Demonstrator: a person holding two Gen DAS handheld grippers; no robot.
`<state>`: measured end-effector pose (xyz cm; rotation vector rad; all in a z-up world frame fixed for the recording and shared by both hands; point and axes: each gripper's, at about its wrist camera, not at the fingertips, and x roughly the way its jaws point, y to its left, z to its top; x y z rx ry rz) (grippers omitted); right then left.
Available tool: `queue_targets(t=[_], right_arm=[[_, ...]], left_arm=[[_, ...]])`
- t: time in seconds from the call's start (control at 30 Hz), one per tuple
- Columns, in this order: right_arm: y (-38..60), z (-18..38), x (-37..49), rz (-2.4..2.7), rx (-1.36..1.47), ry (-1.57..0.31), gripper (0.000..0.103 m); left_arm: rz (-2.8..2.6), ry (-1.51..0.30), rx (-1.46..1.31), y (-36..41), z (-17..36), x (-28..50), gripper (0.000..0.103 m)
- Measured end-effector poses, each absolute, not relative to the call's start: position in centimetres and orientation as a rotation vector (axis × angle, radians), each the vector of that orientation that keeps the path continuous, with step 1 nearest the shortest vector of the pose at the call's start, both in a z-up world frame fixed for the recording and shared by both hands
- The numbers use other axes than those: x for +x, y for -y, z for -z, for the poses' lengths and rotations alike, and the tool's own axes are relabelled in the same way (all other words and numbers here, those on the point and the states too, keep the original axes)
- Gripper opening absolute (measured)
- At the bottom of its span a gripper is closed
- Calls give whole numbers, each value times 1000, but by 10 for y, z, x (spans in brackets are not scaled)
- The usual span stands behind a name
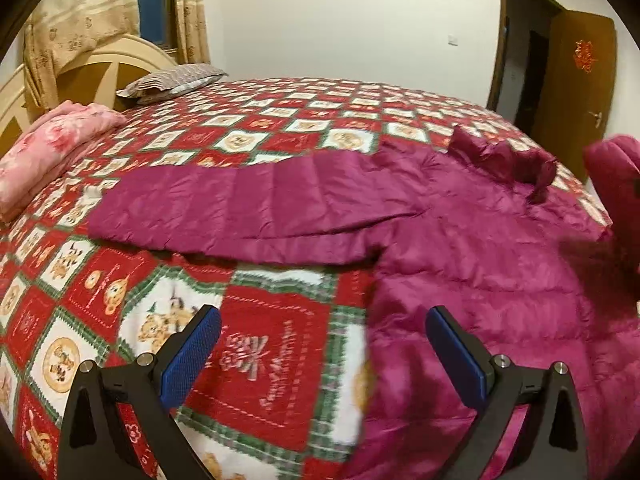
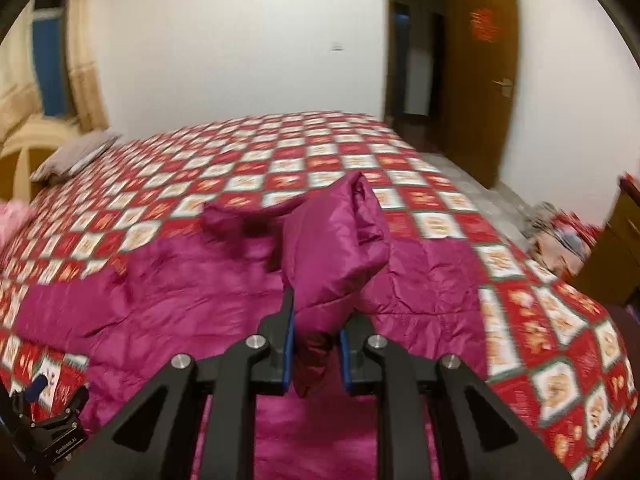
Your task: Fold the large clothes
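Observation:
A large magenta puffer jacket [image 1: 472,248] lies spread on the red checked bedspread [image 1: 272,128], one sleeve [image 1: 240,204] stretched out to the left. My left gripper [image 1: 322,344] hovers open over the jacket's left edge, nothing between its blue pads [image 1: 192,356]. In the right wrist view my right gripper [image 2: 316,344] is shut on the jacket's other sleeve [image 2: 340,248], which rises bunched above the jacket body [image 2: 180,280]. That lifted sleeve [image 1: 616,184] shows at the right edge of the left wrist view. The left gripper [image 2: 44,408] appears at the lower left.
A folded pink blanket [image 1: 52,152] and a striped pillow [image 1: 172,80] lie near the headboard [image 1: 100,68]. An open wooden door [image 2: 480,76] stands past the far corner of the bed. Clutter [image 2: 560,236] and a wooden cabinet [image 2: 624,240] sit beside the bed on the right.

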<state>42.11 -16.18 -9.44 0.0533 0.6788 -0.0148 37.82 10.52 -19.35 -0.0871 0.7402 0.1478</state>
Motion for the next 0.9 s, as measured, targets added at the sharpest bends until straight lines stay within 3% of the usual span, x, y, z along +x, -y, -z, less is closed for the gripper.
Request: queue_targets(t=[0.53, 0.6, 0.67, 0.7, 0.83, 0.9], right_arm=[[48, 141, 462, -180, 29, -787, 23], [43, 144, 466, -253, 85, -794, 34], [44, 144, 470, -381, 192, -818, 90], [47, 140, 467, -399, 225, -802, 97], [85, 101, 444, -373, 264, -660, 97], [109, 89, 439, -291, 246, -624, 88]], left_arm=[[-146, -826, -198, -120, 226, 386, 102], [-147, -830, -192, -119, 227, 386, 102], [-144, -830, -197, -120, 227, 386, 102], [-144, -830, -199, -121, 227, 386, 102], [-150, -843, -184, -119, 227, 389, 102], [-145, -855, -174, -118, 224, 391, 102]])
